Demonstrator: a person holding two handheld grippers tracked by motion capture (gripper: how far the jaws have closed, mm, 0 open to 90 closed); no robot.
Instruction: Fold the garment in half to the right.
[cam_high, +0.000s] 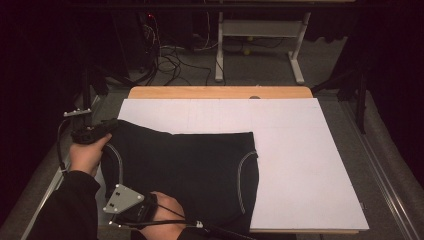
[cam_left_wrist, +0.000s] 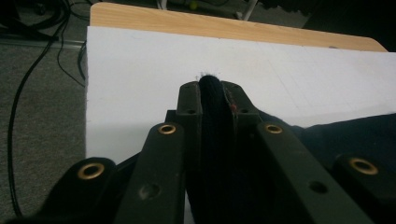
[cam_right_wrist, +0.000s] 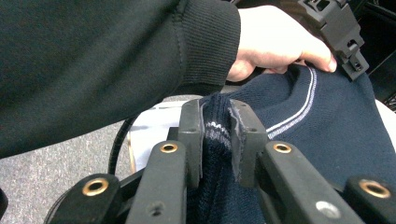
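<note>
A dark navy knitted garment (cam_high: 190, 165) with a thin pale stripe along its seams lies flat on the left half of a white board (cam_high: 300, 150). My left gripper (cam_high: 111, 125) is at the garment's far left corner. In the left gripper view its jaws (cam_left_wrist: 215, 91) are shut on a fold of the dark fabric (cam_left_wrist: 350, 135). My right gripper (cam_high: 120, 192), topped by a grey plate, is at the near left edge. In the right gripper view it (cam_right_wrist: 218, 116) pinches a striped hem of the garment (cam_right_wrist: 327, 126), and the left hand (cam_right_wrist: 275, 37) grips fabric farther off.
The white board rests on a wooden table (cam_high: 220, 92) whose far edge shows beyond it. The board's right half is bare. Cables (cam_high: 170, 60) and a white table frame (cam_high: 260, 30) stand on the grey floor behind. A dark sleeve (cam_right_wrist: 93, 60) crosses close to the right gripper.
</note>
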